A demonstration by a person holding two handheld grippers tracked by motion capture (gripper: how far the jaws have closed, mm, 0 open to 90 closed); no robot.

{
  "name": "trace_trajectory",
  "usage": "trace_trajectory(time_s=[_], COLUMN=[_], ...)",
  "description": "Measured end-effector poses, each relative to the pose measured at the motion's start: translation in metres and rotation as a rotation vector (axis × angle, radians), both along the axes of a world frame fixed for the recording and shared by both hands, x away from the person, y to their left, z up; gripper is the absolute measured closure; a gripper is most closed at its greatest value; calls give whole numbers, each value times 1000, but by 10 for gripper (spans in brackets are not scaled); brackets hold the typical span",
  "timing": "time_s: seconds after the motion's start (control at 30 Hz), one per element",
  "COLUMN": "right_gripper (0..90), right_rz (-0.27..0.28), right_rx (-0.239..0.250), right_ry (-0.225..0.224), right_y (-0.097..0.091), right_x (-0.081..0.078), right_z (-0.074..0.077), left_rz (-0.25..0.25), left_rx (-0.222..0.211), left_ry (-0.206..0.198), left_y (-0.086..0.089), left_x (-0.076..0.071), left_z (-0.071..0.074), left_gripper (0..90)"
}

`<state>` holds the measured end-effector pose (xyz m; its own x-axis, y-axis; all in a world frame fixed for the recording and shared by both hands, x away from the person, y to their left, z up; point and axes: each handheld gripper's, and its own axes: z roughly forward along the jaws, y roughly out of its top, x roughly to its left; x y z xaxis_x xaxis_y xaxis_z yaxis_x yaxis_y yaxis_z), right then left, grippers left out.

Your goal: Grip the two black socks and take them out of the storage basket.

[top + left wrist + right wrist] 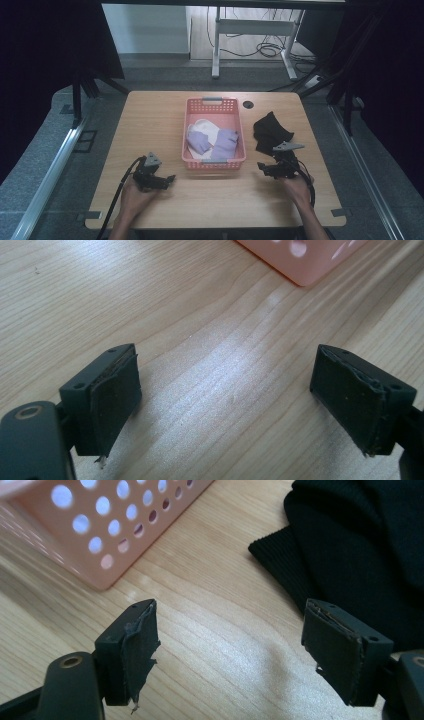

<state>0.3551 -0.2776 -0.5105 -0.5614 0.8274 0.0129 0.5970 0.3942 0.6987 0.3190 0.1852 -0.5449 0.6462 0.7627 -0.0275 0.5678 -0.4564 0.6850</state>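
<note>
A crumpled black ribbed knit cloth lies on the pale wood-grain worktop, just ahead of the right tongs and slightly to their right. In the right gripper view its fine ribbing shows clearly; the cloth runs off the top and right edges, and its near edge sits beside the right-hand jaw, though whether they touch cannot be made out. The right tongs stand wide open, with bare wood between the two black jaws, holding nothing. Their rubber pads are frayed at the edges.

To the left of the right tongs, between both tongs and a little beyond them, stands a pink plastic basket with round perforated walls. Inside it lie soft lilac and white folded cloths, their exact shapes hard to tell apart.

The left tongs are low over the worktop, left of the basket. In the left gripper view these tongs are wide open and empty, with a pink basket corner cut off at the top edge.
</note>
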Motion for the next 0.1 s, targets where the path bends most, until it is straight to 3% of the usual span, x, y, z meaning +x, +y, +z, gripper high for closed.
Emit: trace_trajectory(time_s=[0.1], right_gripper=[224], right_rz=[4], right_rx=[8], right_ry=[8], right_y=[-2], right_x=[1], right_z=[-2], left_rz=[-2], left_rx=[0], left_ry=[-1], left_y=[0], left_x=[0], left_z=[0], left_gripper=[127])
